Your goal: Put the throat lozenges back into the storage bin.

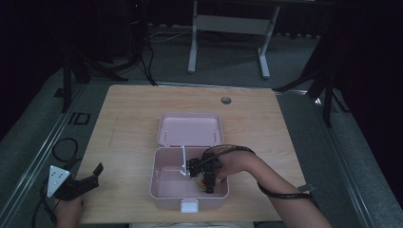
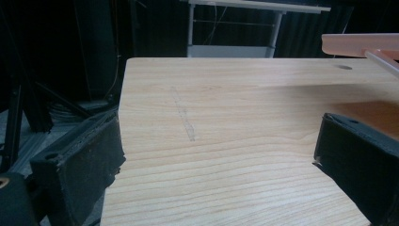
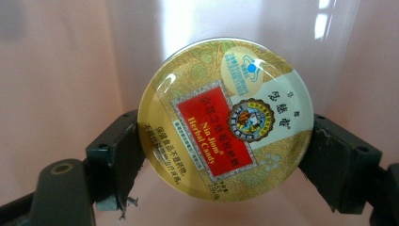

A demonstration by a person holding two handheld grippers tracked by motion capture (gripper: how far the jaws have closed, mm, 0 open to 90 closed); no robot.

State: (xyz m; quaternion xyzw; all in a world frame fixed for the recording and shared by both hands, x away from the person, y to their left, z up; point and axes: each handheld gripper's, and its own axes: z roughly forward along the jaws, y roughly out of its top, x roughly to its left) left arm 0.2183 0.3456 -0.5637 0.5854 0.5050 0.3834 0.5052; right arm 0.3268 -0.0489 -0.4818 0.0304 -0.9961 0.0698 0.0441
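Note:
A pink box [image 1: 157,190] stands open near the table's front edge, with its lid [image 1: 190,129] laid back behind it. My right gripper [image 1: 207,183] reaches down into the box's right side, shut on a round gold candy tin [image 1: 203,182]. In the right gripper view the tin [image 3: 226,120] shows a red label and sits squeezed between both jaws of my right gripper [image 3: 226,141], with pink box wall behind it. My left gripper [image 1: 96,175] hovers open at the table's front left corner. Between the jaws of my left gripper [image 2: 219,136] there is only bare wood, and the pink box [image 2: 357,44] shows at the upper right.
The wooden table [image 1: 128,123] has a round cable hole [image 1: 226,100] at the back. A white latch [image 1: 189,205] sits on the box front, and a white rod [image 1: 184,159] stands inside it. Cables [image 1: 64,149] lie on the floor to the left. Another table's legs [image 1: 228,28] stand behind.

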